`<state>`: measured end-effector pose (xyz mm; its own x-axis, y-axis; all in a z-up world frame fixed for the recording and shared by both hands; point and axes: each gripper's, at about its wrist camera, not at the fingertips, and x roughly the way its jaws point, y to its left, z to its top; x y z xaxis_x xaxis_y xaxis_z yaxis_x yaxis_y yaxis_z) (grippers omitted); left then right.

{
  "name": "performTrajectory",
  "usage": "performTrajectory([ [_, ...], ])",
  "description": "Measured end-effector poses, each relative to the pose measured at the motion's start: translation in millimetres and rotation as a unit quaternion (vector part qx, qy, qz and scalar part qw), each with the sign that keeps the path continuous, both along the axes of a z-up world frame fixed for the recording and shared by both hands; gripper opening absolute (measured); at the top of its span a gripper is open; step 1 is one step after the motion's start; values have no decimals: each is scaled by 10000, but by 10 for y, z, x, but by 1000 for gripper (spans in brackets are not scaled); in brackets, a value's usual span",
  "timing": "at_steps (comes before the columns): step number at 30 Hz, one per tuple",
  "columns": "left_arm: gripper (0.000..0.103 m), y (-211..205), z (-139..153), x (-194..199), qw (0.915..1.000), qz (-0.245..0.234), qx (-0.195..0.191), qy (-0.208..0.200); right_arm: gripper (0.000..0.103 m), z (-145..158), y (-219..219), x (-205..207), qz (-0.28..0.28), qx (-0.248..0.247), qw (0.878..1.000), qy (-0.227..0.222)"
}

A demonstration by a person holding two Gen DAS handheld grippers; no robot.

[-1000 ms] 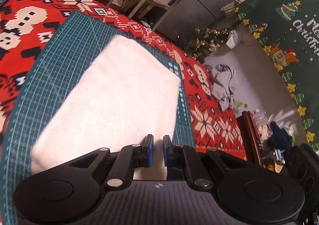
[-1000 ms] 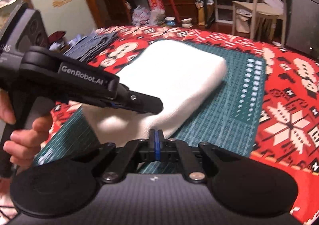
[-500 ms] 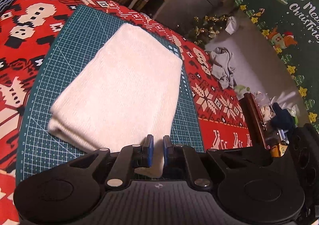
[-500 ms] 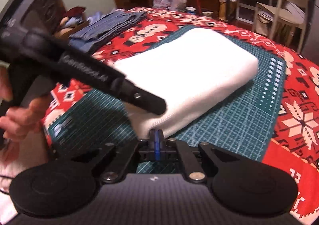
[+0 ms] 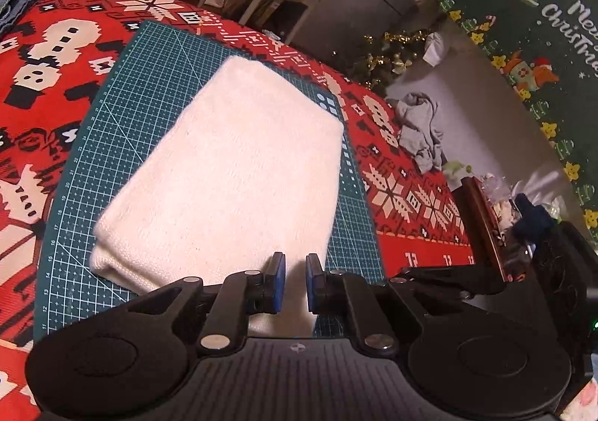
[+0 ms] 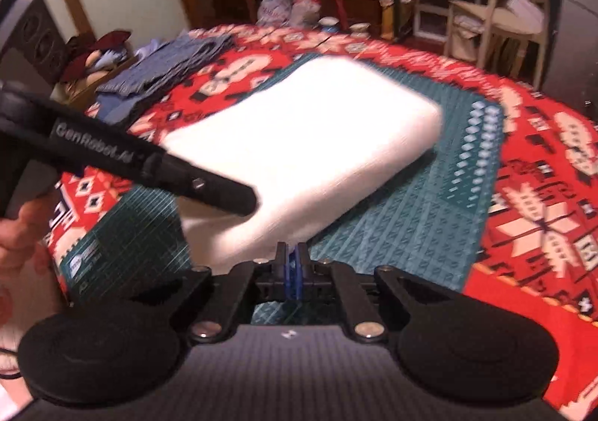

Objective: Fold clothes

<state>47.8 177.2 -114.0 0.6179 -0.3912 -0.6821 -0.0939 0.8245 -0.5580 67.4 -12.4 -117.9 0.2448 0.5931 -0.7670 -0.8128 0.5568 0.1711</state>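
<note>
A folded white cloth (image 5: 231, 174) lies flat on the green cutting mat (image 5: 149, 84). My left gripper (image 5: 295, 282) hovers over its near edge. A narrow gap separates the blue pads, and the cloth shows through it from below, unpinched. In the right wrist view the same cloth (image 6: 306, 144) is a thick white block on the mat (image 6: 411, 234). The left gripper (image 6: 243, 200) reaches in over the cloth's near left corner. My right gripper (image 6: 291, 264) sits just short of the cloth's near edge, pads together with nothing visible between them.
The mat lies on a red Christmas tablecloth (image 5: 56, 47). Folded denim (image 6: 164, 66) is stacked at the table's far left. A person's hand (image 6: 22, 234) holds the left gripper's handle. Beyond the table are a pale chair (image 6: 504, 10) and a grey garment (image 5: 418, 129) on the floor.
A second ago the cloth was blurred in the left view; now it lies still and sharp. Both views have drawn back slightly from it. Neither pair of jaws has visibly changed.
</note>
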Motion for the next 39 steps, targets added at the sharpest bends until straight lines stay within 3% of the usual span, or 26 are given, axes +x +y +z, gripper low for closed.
performTrajectory([
  [3, 10, -37, 6, -63, 10000, -40, 56, 4, 2, -11, 55, -119, 344, -62, 9994, 46],
  [18, 10, -65, 39, -300, 9999, 67, 89, 122, 3, 69, 157, -272, 681, -71, 9975, 179],
  [24, 10, -75, 134, -331, 9997, 22, 258, -2, 5, 188, -41, -117, 202, 196, 9996, 80],
  [28, 10, -87, 168, -225, 9995, 3, 323, -52, 7, 229, -109, 9, -261, 166, 9992, -248],
  [35, 10, -141, 294, 197, 9963, -42, 780, -371, 7, 188, -217, 393, -989, 347, 9928, -586],
  [39, 10, -116, 294, 573, 9968, -17, 721, -356, 6, 98, -244, 589, -1325, 459, 9872, -762],
])
